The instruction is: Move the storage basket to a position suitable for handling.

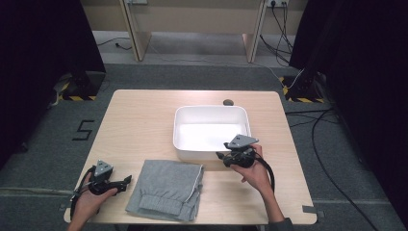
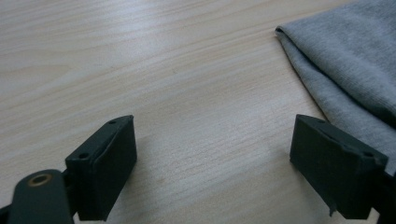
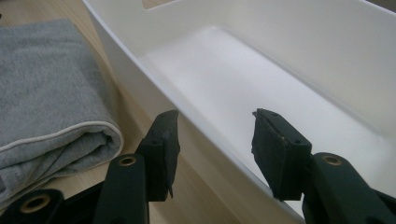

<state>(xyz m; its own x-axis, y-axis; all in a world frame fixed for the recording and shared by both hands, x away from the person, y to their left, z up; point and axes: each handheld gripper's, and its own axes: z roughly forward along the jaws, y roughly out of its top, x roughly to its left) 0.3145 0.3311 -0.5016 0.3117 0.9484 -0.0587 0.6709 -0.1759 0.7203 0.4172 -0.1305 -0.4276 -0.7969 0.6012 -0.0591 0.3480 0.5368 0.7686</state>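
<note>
Wooden table. White tub sits right of centre, its near wall between the spread jaws of the right gripper, one jaw outside, one inside. Folded grey pants lie at the front edge, just beside the tub. Left gripper rests left of the pants, jaws wide apart, gripping nothing.

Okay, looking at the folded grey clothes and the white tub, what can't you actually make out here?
- Grey garment: folded, so its type and inner layers are hidden; both gripper views cut it off at an edge.
- White tub: in the right gripper view the frame cuts off its far end.
- Small dark spot behind the tub: too small in the high view to identify.
</note>
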